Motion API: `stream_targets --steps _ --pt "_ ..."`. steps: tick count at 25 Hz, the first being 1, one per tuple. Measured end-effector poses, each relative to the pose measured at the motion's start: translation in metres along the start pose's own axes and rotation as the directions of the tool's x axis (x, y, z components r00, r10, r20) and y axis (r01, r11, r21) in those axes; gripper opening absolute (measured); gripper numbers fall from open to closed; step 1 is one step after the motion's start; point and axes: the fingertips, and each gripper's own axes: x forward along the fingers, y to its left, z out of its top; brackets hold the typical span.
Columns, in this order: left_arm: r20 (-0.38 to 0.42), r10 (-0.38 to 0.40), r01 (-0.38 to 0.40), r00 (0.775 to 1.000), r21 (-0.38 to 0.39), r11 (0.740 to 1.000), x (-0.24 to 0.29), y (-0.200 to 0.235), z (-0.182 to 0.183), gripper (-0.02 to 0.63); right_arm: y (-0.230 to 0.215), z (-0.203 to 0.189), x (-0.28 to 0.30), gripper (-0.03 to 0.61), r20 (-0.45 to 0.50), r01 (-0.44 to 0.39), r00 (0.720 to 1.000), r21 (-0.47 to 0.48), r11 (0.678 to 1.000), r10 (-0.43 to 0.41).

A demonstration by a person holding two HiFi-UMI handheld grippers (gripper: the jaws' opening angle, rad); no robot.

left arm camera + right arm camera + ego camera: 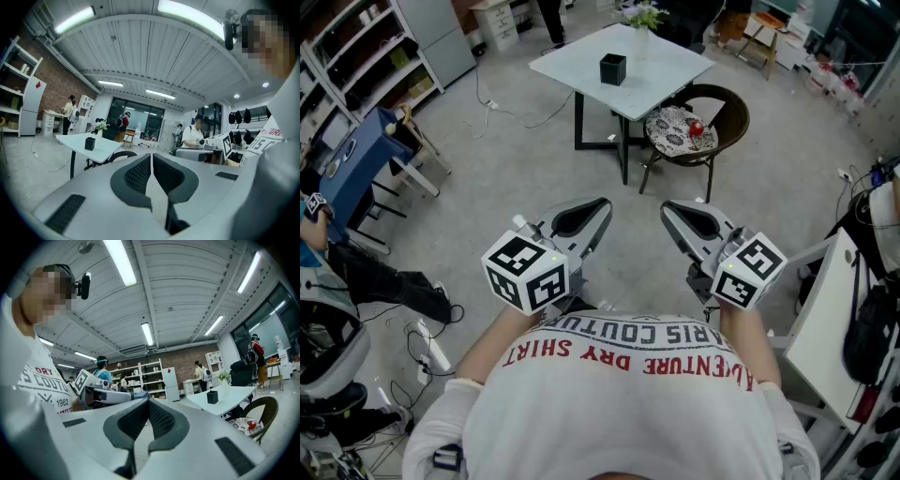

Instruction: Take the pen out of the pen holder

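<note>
With both grippers held close to the person's chest, neither side grips anything. Left gripper [603,203]: fingers [138,174] pressed together, nothing between them. Right gripper [667,207]: fingers [161,420] pressed together too, empty. Both point forward, roughly level. The two sets of fingertips sit side by side, near each other but apart.

Black pen holder [612,68] stands upright on the white square tabletop [572,70], well ahead of both sets of fingers and touching neither. Seen from the left fingers it sits ahead and off to the left. Seen from the right fingers it sits ahead and off to the right. The pen itself is too small to make out in any view.

A vase with flowers [640,23] stands on the same tabletop, beyond the holder, near the far edge. A dark round chair [729,111] sits at the tabletop's near right side, ahead and to the right of the right fingers. On its seat is a patterned cushion [673,131] with a small red object [697,128] on it. Grey floor [516,178] lies between the fingers and the table, with a cable [502,111] ahead-left of the left fingers.
</note>
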Motion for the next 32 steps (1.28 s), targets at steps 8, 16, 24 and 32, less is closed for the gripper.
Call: stream_targets --steps 8,16,24,32 --pt "-0.001 0.003 -0.003 1.000 -0.003 1.000 0.006 0.002 0.001 0.038 -0.009 0.006 -0.010 0.023 0.030 0.034 0.999 0.035 0.999 -0.035" --pt "-0.006 -0.001 0.001 1.000 -0.021 1.000 0.021 0.020 0.002 0.038 -0.027 -0.003 0.000 0.032 -0.014 0.039 0.999 0.014 0.999 -0.039" --pt "-0.021 0.004 -0.006 1.000 -0.056 0.998 0.047 0.074 -0.003 0.038 -0.075 -0.016 0.034 0.179 -0.037 0.069 0.997 0.046 0.997 -0.067" --pt "-0.013 -0.025 0.024 1.000 -0.107 0.994 0.096 0.161 0.020 0.038 -0.143 -0.006 0.099 0.267 -0.064 0.102 0.993 0.052 0.993 -0.099"
